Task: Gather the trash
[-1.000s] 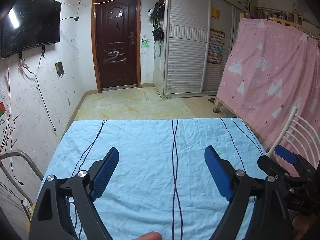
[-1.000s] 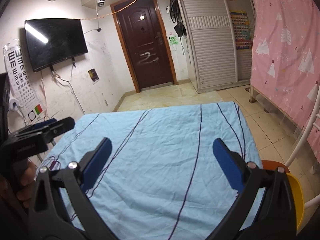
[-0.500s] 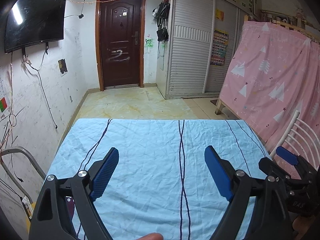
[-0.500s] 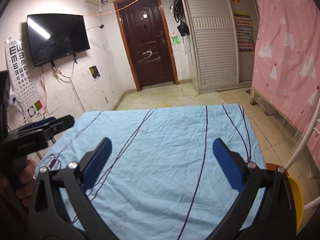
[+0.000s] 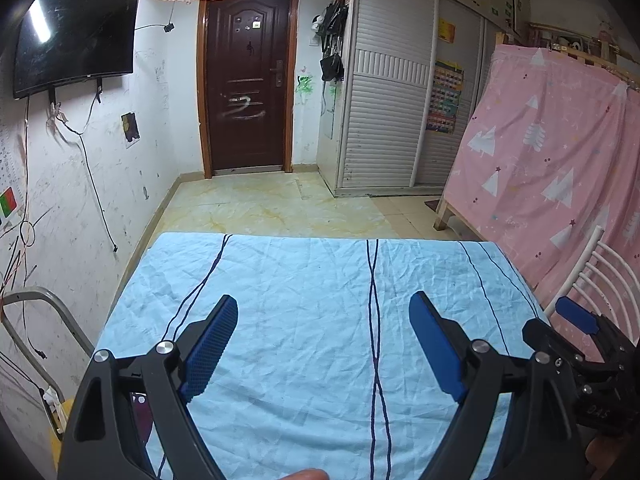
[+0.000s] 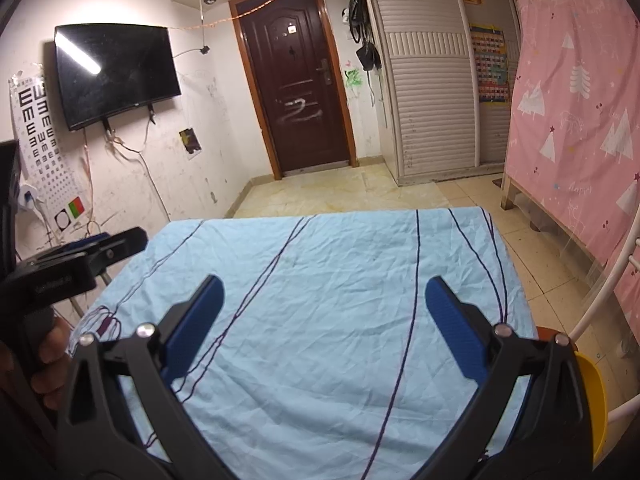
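Our left gripper [image 5: 323,334] hangs over the near part of the desk [image 5: 304,280], its fingers [image 5: 210,346] wide apart with nothing between them. Our right gripper [image 6: 323,326] hangs beside it, toward the right edge, fingers [image 6: 454,330] equally spread and empty. No trash shows anywhere on the blue sheet [image 6: 328,264] from either view, so we cannot tell where it is. A yellow bin [image 6: 594,396] sits just off the near right corner, likely the drop point. To do this step well, we should keep both grippers spread and scan past the desk edges before committing to any reach.
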Demonstrator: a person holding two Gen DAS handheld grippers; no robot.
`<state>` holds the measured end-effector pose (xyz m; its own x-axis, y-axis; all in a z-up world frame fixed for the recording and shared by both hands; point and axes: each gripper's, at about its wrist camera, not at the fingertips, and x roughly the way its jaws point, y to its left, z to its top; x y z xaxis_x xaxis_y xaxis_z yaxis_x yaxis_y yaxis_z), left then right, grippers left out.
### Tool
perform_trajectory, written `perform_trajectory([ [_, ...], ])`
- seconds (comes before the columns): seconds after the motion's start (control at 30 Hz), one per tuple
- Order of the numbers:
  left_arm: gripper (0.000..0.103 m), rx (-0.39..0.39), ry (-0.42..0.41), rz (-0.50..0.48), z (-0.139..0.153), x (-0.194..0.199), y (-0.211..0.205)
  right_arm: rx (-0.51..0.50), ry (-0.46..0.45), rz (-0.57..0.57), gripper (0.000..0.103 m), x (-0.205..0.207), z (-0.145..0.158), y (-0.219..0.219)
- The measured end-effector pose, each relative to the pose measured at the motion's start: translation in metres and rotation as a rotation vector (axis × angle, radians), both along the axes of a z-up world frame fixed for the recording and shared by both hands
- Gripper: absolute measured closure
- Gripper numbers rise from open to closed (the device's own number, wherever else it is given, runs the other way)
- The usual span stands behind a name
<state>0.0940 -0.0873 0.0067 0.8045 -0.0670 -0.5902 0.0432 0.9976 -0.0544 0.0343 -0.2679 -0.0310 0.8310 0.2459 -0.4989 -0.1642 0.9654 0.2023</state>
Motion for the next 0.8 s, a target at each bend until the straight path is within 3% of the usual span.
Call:
perform_trajectory([
  [0.8, 0.024, -0.006, 0.015, 0.013, -0.0071, 0.0048, 0.006, -0.003, 0.003, 0.0, 0.006, 0.0007, 0.0007, 0.0023],
])
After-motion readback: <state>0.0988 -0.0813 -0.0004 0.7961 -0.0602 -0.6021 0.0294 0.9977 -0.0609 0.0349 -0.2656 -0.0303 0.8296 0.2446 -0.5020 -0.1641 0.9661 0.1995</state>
